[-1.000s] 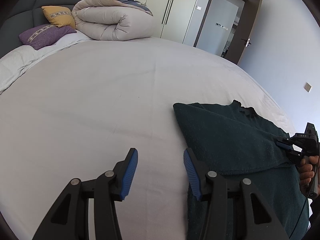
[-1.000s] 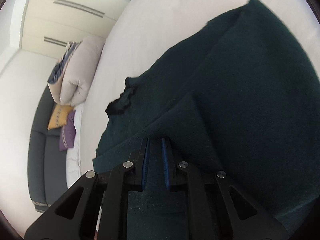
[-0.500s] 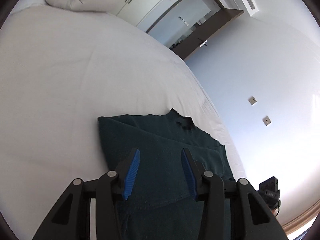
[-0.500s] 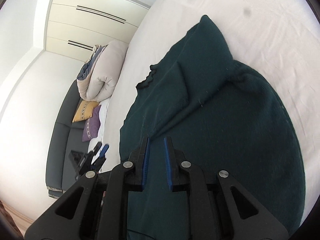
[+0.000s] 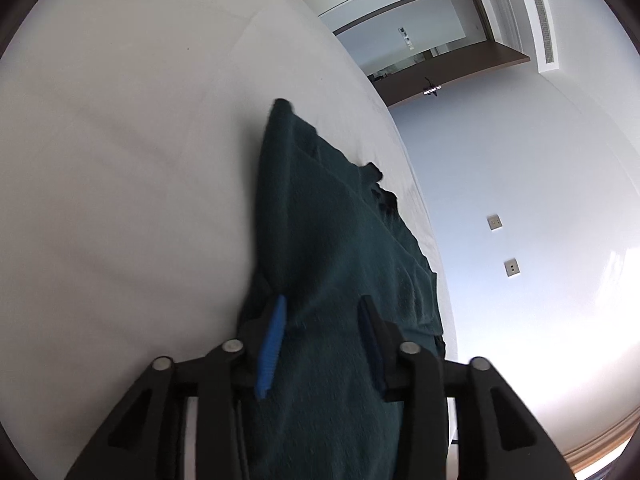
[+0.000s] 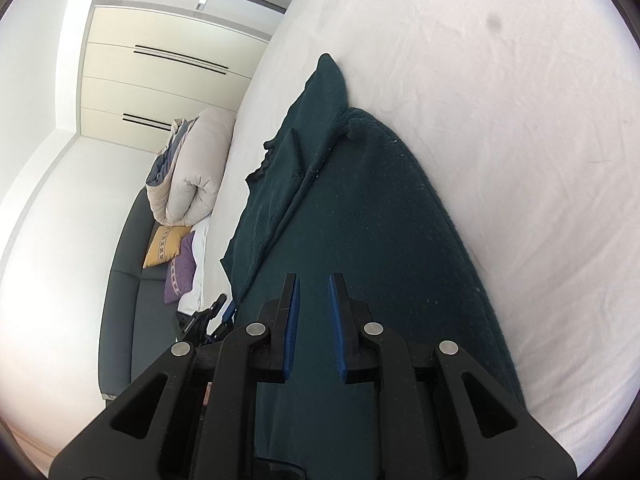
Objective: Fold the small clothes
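Observation:
A dark green knit garment (image 5: 340, 248) lies partly folded on the white bed (image 5: 120, 160); it also shows in the right wrist view (image 6: 360, 220). My left gripper (image 5: 320, 320) is open, its blue pads astride the garment's near end, low over the cloth. My right gripper (image 6: 314, 304) has its pads a narrow gap apart over the garment's near edge; whether cloth is pinched between them does not show. The left gripper (image 6: 208, 320) appears small at the garment's left side in the right wrist view.
A rolled beige duvet (image 6: 192, 176), a yellow pillow (image 6: 164, 246) and a purple pillow (image 6: 180, 272) lie at the grey headboard (image 6: 120, 300). Wardrobe doors (image 6: 160, 80) stand behind. A doorway (image 5: 420, 52) and wall sockets (image 5: 495, 222) are beside the bed edge.
My left gripper swung right from bare sheet onto the garment's near end. My right gripper drew back along the garment and its pads opened slightly.

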Available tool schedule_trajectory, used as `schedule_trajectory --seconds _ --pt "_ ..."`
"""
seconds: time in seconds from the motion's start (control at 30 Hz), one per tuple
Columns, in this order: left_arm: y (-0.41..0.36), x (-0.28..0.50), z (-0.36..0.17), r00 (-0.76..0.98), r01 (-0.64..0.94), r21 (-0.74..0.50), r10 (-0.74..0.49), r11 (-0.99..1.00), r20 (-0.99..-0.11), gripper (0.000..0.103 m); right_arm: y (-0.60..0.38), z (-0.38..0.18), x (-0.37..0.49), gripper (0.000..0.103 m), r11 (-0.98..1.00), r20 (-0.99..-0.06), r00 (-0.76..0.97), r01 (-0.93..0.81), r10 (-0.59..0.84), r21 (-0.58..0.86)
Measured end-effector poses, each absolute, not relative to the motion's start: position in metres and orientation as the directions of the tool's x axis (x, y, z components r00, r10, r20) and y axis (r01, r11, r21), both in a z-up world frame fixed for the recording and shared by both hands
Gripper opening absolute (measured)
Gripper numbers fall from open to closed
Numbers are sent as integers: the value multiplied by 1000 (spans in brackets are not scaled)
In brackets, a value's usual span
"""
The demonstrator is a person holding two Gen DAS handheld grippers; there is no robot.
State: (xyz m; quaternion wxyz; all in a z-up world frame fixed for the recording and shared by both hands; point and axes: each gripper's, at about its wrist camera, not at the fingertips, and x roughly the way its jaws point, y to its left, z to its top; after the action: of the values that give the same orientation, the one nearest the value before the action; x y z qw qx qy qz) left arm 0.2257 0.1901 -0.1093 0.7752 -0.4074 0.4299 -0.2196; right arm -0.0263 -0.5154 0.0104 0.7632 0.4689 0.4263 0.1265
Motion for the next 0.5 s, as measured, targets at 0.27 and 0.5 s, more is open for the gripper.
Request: schedule_trajectory --seconds 0.27,0.5 --pt "175 70 -77 565 -44 -724 -580 689 -587 86 -540 53 -102 72 669 -581 668 165 465 725" --pt "164 -11 -91 550 -110 -702 -545 704 -633 86 -550 67 -142 72 697 -576 675 127 460 706"
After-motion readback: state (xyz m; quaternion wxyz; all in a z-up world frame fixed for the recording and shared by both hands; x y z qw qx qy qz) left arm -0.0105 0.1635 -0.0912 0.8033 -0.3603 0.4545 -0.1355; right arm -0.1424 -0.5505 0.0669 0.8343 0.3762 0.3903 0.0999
